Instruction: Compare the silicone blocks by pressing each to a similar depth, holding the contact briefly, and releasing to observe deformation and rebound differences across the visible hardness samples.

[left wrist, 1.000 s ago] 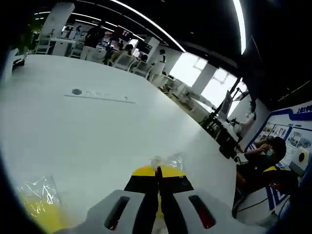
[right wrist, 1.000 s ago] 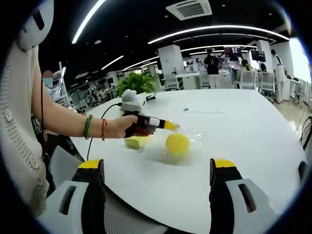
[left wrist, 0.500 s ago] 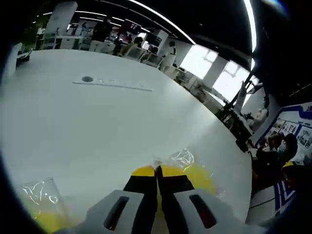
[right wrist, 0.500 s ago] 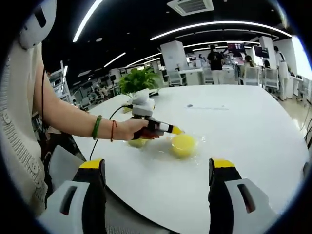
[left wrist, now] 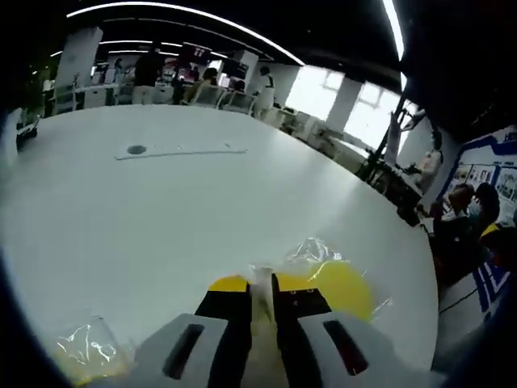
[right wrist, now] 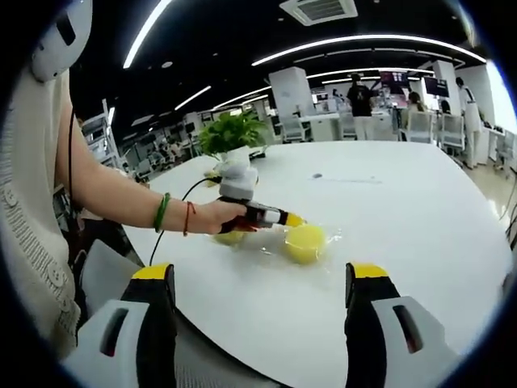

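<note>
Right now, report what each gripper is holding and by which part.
Nothing is held. The left gripper, jaws almost together, has its tips by the round yellow block in clear wrap; contact can't be told. The right gripper is open, above the table.

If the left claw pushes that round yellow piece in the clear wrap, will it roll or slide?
The yellow piece looks rounded, so it may roll. Its crinkled clear wrap probably damps that but could slide on the smooth white table. The left claw sits at its edge, favouring a sideways skid.

Open office: big white tabletop (left wrist: 161, 210), dark ceiling with strip lights (right wrist: 363, 44), bright windows (left wrist: 347, 105), potted plant (right wrist: 230, 133).
</note>
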Motion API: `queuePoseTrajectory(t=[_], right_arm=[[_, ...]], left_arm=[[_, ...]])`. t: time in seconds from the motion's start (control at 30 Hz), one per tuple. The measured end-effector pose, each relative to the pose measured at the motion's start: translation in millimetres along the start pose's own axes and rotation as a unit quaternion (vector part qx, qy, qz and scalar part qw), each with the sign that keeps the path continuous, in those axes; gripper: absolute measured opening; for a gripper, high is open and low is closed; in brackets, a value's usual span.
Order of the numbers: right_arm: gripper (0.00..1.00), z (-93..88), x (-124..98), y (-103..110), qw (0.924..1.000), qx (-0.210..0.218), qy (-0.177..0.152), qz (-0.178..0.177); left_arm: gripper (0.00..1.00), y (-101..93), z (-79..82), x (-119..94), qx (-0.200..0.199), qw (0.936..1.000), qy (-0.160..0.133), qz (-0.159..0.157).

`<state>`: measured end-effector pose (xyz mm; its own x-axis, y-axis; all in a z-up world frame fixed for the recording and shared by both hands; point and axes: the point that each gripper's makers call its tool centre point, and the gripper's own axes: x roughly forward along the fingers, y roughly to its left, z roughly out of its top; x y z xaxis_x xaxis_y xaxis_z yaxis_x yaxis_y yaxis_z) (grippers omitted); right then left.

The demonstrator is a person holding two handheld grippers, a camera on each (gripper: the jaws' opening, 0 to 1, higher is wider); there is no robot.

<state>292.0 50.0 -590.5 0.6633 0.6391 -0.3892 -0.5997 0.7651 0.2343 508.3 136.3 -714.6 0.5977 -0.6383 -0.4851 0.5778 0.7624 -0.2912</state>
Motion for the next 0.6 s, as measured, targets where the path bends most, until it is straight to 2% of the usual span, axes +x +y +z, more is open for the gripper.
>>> queuePoseTrajectory(t=[0.07, 0.23, 0.37, 0.6], right_arm=[[0.8, -1.0, -2, 2, 1.0, -0.001, 0.0, 0.002], [0.79, 0.0, -5, 7, 0.9999, -0.011, -0.005, 0.005], [0.78, 4.0, -8, 12, 0.9995, -0.021, -0.019, 0.01], [0.82, 4.9, -7, 26, 0.999, -0.032, -0.021, 0.025]], left_arm=[[0.18, -2.2, 2.2, -3, 0.005, 1.0, -0.003, -0.004], [0.25, -2.4, 10.0, -19, 0.023, 0.9997, -0.009, 0.004], [0.24, -4.1, 21.5, -38, 0.032, 0.999, -0.03, 0.007], [0.37, -19.3, 32.7, -92, 0.056, 0.9967, -0.059, -0.001]])
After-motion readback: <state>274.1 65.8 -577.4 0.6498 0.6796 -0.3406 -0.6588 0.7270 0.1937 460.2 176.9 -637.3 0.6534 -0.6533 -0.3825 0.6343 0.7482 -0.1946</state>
